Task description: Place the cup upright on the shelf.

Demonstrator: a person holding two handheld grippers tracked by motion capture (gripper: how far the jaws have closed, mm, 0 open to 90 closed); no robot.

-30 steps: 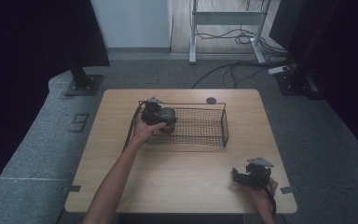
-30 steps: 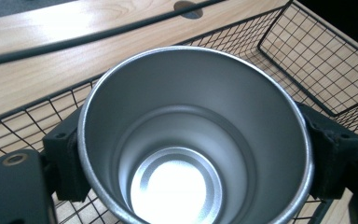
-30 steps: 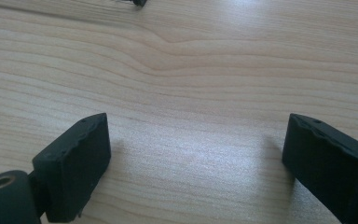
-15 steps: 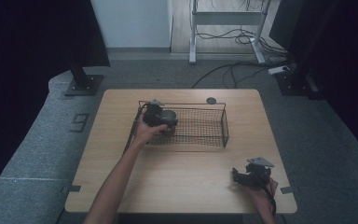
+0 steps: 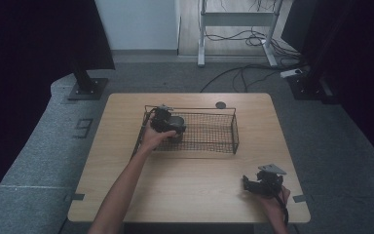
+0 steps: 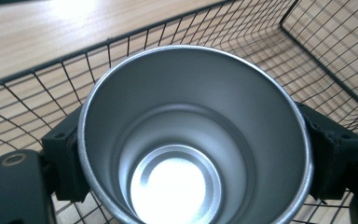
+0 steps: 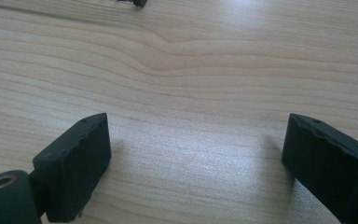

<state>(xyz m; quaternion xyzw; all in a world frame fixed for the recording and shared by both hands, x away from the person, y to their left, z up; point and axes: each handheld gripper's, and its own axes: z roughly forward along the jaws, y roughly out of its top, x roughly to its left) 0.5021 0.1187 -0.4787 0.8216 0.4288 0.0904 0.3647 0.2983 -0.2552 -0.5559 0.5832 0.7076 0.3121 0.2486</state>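
Observation:
A silver metal cup [image 6: 191, 140] sits between the two black jaws of my left gripper [image 6: 193, 149], which is shut on its sides. I look straight down into its empty, shiny inside. In the high view the left gripper [image 5: 168, 124] holds the cup [image 5: 176, 122] inside the left end of a black wire basket [image 5: 214, 141] on the wooden table [image 5: 185, 185]. My right gripper [image 7: 196, 154] is open, jaws wide apart over bare wood, nothing between them. It rests near the table's front right corner [image 5: 263, 183].
A small dark round disc [image 5: 220, 105] lies on the table behind the basket. The basket's wire walls [image 6: 326, 51] surround the cup on all sides. Cables and a metal stand leg [image 5: 202, 34] are on the floor beyond the table.

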